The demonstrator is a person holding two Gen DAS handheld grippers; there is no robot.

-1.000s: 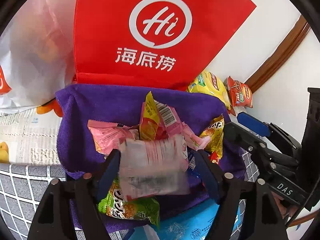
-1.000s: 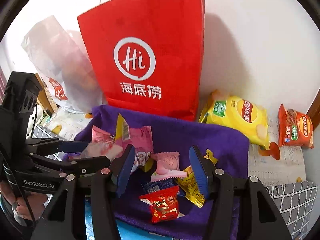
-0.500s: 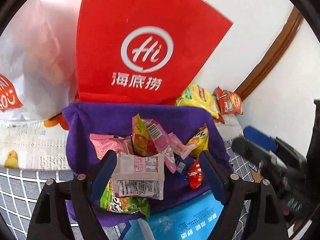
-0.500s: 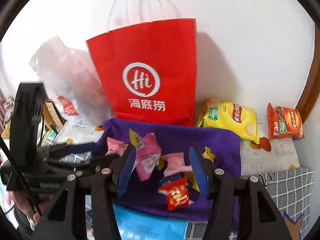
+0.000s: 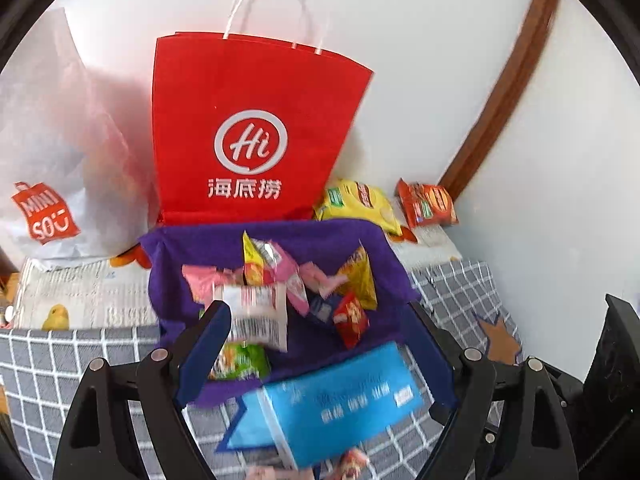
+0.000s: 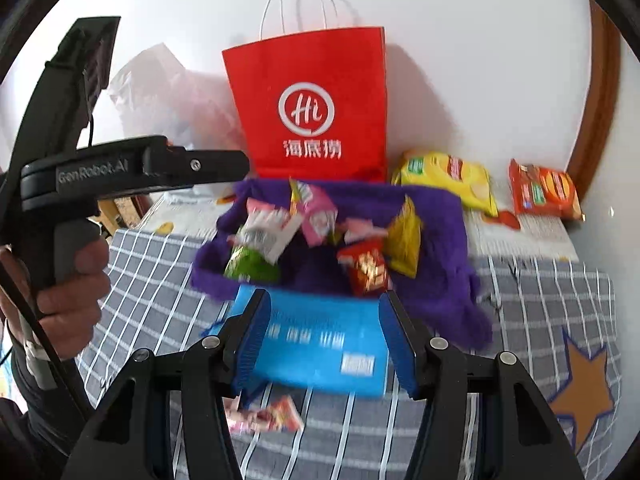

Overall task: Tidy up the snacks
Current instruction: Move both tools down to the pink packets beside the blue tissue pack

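Note:
A purple cloth bin [image 5: 188, 252] [image 6: 440, 216] holds several small snack packets: a white barcode packet [image 5: 256, 314] [image 6: 268, 232], pink ones [image 5: 288, 276], a yellow one [image 5: 358, 276] [image 6: 404, 240], a red one [image 5: 350, 316] [image 6: 366, 266] and a green one [image 5: 240, 360] [image 6: 250, 264]. A blue packet [image 5: 340, 400] [image 6: 320, 344] lies in front of the bin. My left gripper [image 5: 320, 344] is open and empty, above and in front of the bin. My right gripper [image 6: 324, 336] is open and empty over the blue packet.
A red paper bag [image 5: 252, 132] [image 6: 312, 108] stands behind the bin, a white plastic bag [image 5: 52, 160] to its left. A yellow chip bag [image 6: 448, 180] and an orange packet [image 6: 544, 190] lie at the right by the wall. A pink packet [image 6: 264, 416] lies near me on the checked cloth.
The left gripper let go of the white barcode packet, which now lies in the bin. Both grippers pulled back and up from the bin.

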